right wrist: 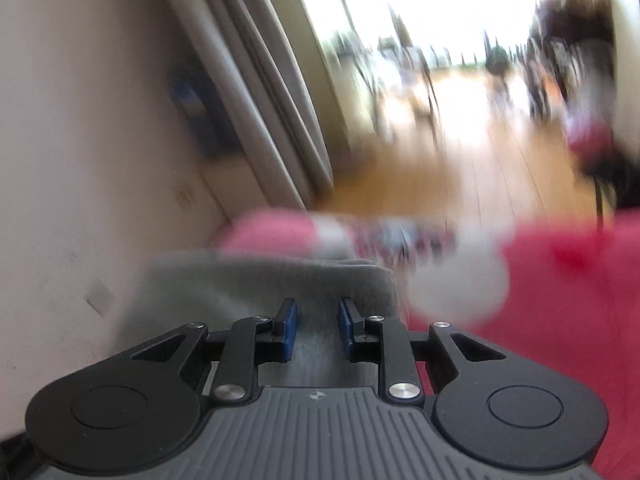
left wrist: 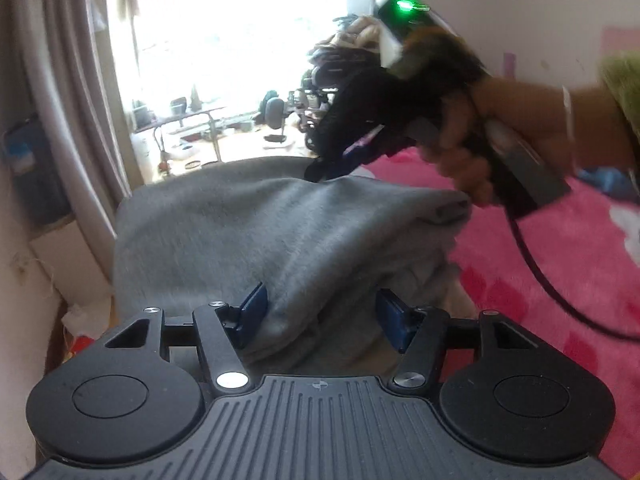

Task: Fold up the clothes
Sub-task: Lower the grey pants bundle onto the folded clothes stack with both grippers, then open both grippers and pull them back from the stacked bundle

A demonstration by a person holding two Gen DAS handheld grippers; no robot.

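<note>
A grey garment (left wrist: pixel 248 232) lies bunched on a pink bedspread (left wrist: pixel 560 264). In the left wrist view my left gripper (left wrist: pixel 323 312) stands open, its blue pads (left wrist: pixel 252 316) wide apart, and a fold of the grey cloth sits loosely between them. A hand (left wrist: pixel 500 120) holds my right gripper (left wrist: pixel 320 166) at the garment's far edge, tips down on the cloth. In the blurred right wrist view my right gripper (right wrist: pixel 318 320) has its pads close together with the grey garment (right wrist: pixel 256 288) pinched between them.
A grey curtain (left wrist: pixel 72 92) and a pale wall (right wrist: pixel 80 120) stand on the left beside the bed. Beyond the bed's end is a bright room with a wooden floor (right wrist: pixel 460 176), a table and chairs (left wrist: pixel 276 116). A black cable (left wrist: pixel 540 272) trails over the bedspread.
</note>
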